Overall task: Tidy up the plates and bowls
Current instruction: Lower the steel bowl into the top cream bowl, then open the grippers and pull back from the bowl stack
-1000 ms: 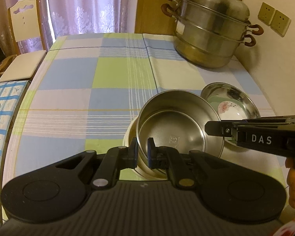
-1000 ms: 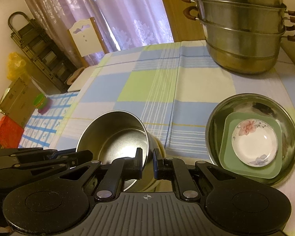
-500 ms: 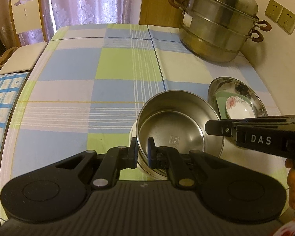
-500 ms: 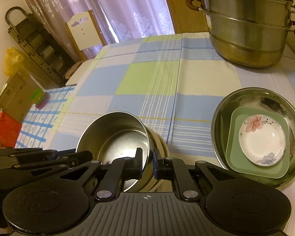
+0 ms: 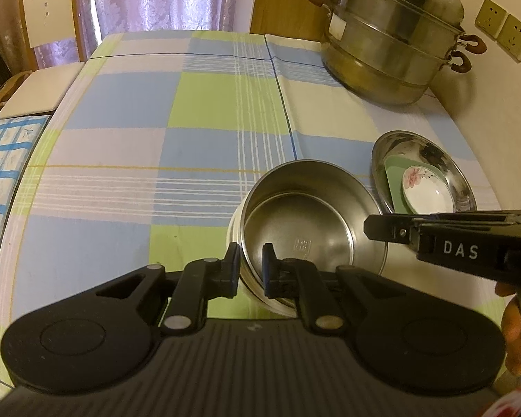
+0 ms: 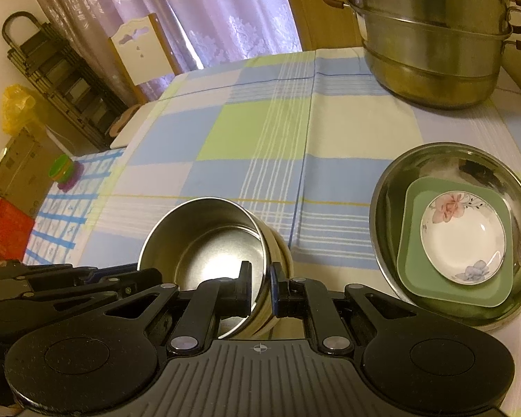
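Both grippers pinch the steel bowl [image 5: 312, 229] rim at bottom middle, L gripper [image 5: 250, 266] letting go a bit, R gripper [image 6: 260, 286] tight; plate stack [image 6: 455, 243] sits to its right, nearer R.

tablecloth [image 6: 260, 132]: checks of pale blue, lime green and cream, crossed by thin white, blue and yellow lines
steel bowl [image 5: 312, 215]: plain silver, shiny, small stamped mark on its floor
wide dish [image 6: 448, 160]: mirror-bright silver, at 3 o'clock of the steel bowl
square plate [image 6: 420, 278]: flat sage green
saucer [image 6: 463, 239]: white with a pink flower and a bluish flower
steamer pot [image 5: 392, 45]: dull silver, reddish-brown handles
curtain [image 6: 225, 17]: lilac with lace figures
chair [image 5: 48, 10]: cream
both grippers' fingers [image 5: 232, 264]: black, blue-edged
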Motion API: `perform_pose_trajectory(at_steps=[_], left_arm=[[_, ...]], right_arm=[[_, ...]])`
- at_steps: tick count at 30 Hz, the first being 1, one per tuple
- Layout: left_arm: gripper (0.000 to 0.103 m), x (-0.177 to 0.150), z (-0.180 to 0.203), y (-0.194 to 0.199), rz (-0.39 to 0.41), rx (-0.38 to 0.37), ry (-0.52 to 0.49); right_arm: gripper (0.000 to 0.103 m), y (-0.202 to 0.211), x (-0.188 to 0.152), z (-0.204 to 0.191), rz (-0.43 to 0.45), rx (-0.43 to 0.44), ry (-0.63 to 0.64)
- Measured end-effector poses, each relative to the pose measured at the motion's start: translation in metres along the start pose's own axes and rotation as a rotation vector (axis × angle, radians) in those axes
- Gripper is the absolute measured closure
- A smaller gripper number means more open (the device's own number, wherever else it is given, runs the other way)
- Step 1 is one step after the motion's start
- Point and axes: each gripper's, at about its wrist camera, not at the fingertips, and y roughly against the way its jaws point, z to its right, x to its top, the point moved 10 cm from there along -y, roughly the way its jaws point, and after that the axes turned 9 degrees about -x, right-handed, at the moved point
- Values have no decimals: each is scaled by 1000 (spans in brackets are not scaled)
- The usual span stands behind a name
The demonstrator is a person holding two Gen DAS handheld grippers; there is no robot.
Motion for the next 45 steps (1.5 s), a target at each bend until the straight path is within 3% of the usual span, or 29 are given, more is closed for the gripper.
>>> perform_pose_trajectory(at_steps=[3,4,5,8,13,27,45], left_arm=[[91,1,1,3,8,4,3],[90,1,1,5,11,4,4],[90,1,2,6,14,6,4],[88,1,4,12,18,7,6],[83,-4,11,25,25,13,-1],[83,-43,41,70,27,19,-12],[83,-116,75,116,21,40,-2]], right_arm=[[90,0,-1,3,11,-18,9],[85,1,-1,3,15,-18,8],[73,2,-2,3,19,-15,6],[61,7,-2,3,31,-6,2],[60,17,-5,6,38,0,-11],[49,64,-36,16,49,46,-30],[43,124,-111,25,44,58,50]])
